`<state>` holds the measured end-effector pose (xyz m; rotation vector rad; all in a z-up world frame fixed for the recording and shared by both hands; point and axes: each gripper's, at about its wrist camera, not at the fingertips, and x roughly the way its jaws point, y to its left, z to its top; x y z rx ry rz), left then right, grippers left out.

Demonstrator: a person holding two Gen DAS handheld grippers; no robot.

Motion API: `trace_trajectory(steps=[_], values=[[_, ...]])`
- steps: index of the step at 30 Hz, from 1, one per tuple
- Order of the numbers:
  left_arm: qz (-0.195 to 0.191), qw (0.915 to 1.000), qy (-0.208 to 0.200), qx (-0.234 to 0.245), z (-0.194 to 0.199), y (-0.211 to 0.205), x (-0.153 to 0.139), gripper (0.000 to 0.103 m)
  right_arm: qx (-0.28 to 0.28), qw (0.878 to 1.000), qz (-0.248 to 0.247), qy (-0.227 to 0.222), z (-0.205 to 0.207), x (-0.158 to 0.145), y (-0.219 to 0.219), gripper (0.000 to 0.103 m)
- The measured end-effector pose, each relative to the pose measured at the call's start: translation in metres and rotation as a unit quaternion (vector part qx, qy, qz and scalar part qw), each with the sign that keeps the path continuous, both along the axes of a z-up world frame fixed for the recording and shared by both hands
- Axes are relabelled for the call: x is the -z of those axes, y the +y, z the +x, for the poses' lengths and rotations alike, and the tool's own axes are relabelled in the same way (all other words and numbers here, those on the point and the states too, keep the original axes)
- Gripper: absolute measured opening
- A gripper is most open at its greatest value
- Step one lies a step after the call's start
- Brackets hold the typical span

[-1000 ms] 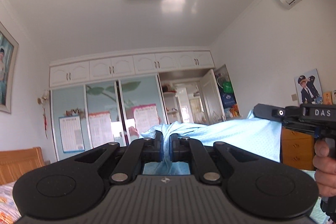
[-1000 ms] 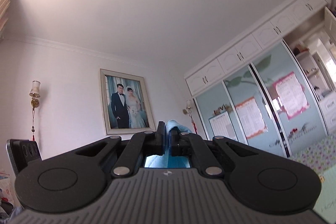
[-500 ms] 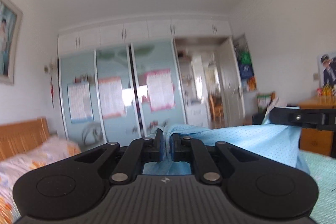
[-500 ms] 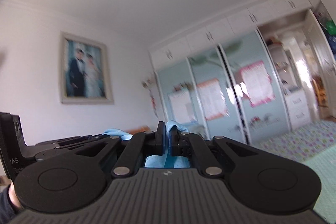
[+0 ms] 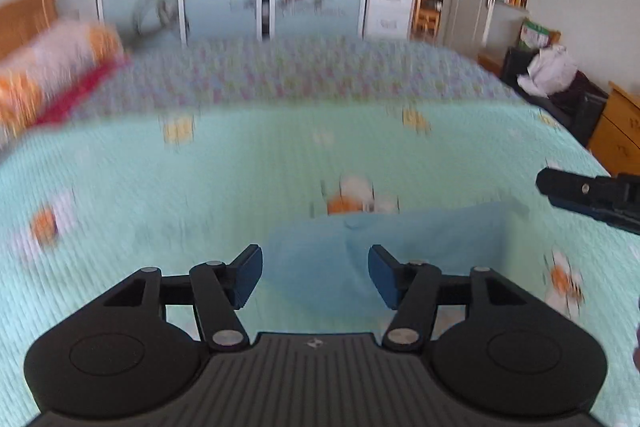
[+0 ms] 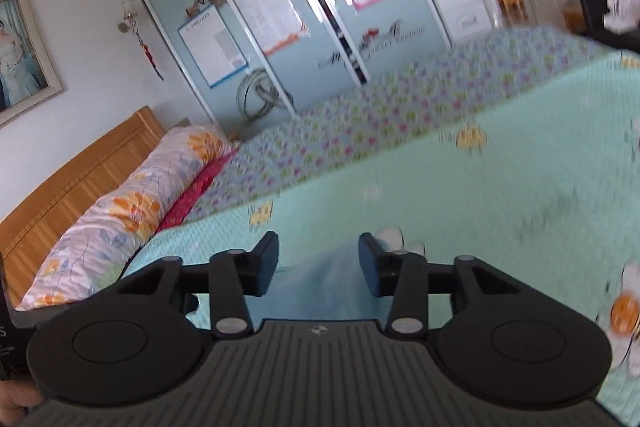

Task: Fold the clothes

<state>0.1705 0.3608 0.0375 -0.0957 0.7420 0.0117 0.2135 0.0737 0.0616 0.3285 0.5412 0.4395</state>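
Light-blue fabric, a single garment (image 5: 400,247), lies on the mint-green quilted bedspread (image 5: 200,179) in the left wrist view, spread from between the fingers across toward the right. One left gripper (image 5: 315,275) fills the bottom of the picture; its jaws have just been opening and now stand apart, the garment lying below and between them with neither pad pressing it. One right gripper (image 5: 592,195) pokes in from the right edge, just past the garment's far right corner. Ahead, the bedspread runs wide and bare except for printed flowers, up to a band of small-flowered sheet (image 5: 300,75). One roll of floral bedding (image 5: 52,67) sits at the far left, blurred.

Seen from the right wrist, the right gripper (image 6: 319,263) has likewise just been opening and is released, jaws parted, with a strip of the same garment (image 6: 324,279) between them, touching neither pad as far as the blur allows. One long floral pillow (image 6: 120,215) lies along the wooden headboard (image 6: 72,179) on the left, well apart from the garment. The bedspread (image 6: 520,187) stretches open to the right and ahead, as far as the small-flowered sheet.
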Motion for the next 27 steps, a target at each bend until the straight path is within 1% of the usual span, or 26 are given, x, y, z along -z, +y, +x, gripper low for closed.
trace_trajectory(steps=[3,5,6,8,9,11,14,15,16,17,18,19,20,24,25,26,27], values=[[-0.043,0.9976,0.048,0.026,-0.065,0.004,0.069,0.062,-0.001,0.999,-0.009,0.032,-0.028,0.053,-0.013,0.047],[-0.086,0.9929,0.074,0.036,-0.102,0.001,0.107,0.062,0.012,0.999,-0.014,0.048,-0.061,0.082,-0.030,0.050],[-0.113,0.9892,0.086,0.039,-0.115,0.001,0.122,0.062,0.018,0.998,-0.017,0.056,-0.078,0.096,-0.039,0.050],[-0.170,0.9790,0.106,0.039,-0.128,-0.002,0.147,0.062,0.032,0.997,-0.020,0.074,-0.110,0.123,-0.056,0.052],[-0.193,0.9744,0.110,0.034,-0.131,-0.001,0.154,0.062,0.048,0.995,-0.010,0.089,-0.121,0.134,-0.064,0.053],[-0.217,0.9701,0.106,0.024,-0.126,-0.002,0.156,0.064,0.070,0.991,0.011,0.117,-0.139,0.152,-0.077,0.055],[-0.226,0.9693,0.095,0.020,-0.110,0.000,0.145,0.064,0.084,0.986,0.016,0.140,-0.142,0.164,-0.084,0.055],[-0.227,0.9693,0.091,0.019,-0.103,0.001,0.141,0.064,0.086,0.987,0.017,0.136,-0.139,0.162,-0.085,0.055],[-0.224,0.9702,0.090,0.020,-0.094,0.000,0.137,0.064,0.085,0.988,0.023,0.130,-0.135,0.158,-0.087,0.057],[-0.221,0.9711,0.089,0.021,-0.085,-0.002,0.133,0.064,0.084,0.988,0.028,0.125,-0.130,0.154,-0.087,0.062],[-0.217,0.9719,0.088,0.023,-0.075,-0.003,0.130,0.064,0.081,0.989,0.033,0.119,-0.124,0.150,-0.087,0.065],[-0.211,0.9728,0.092,0.026,-0.063,-0.004,0.130,0.064,0.070,0.991,0.033,0.113,-0.114,0.146,-0.084,0.070],[-0.203,0.9739,0.097,0.030,-0.050,-0.007,0.131,0.064,0.060,0.992,0.031,0.108,-0.103,0.142,-0.080,0.071],[-0.170,0.9766,0.127,0.036,0.005,-0.024,0.147,0.064,0.035,0.994,-0.016,0.101,-0.049,0.142,-0.053,0.071],[-0.162,0.9772,0.133,0.037,0.017,-0.029,0.152,0.066,0.029,0.994,-0.030,0.100,-0.035,0.144,-0.046,0.071],[-0.154,0.9781,0.135,0.039,0.028,-0.034,0.156,0.074,0.025,0.994,-0.042,0.102,-0.020,0.147,-0.040,0.071],[-0.147,0.9797,0.129,0.044,0.035,-0.040,0.155,0.077,0.023,0.992,-0.049,0.113,-0.008,0.152,-0.037,0.071]])
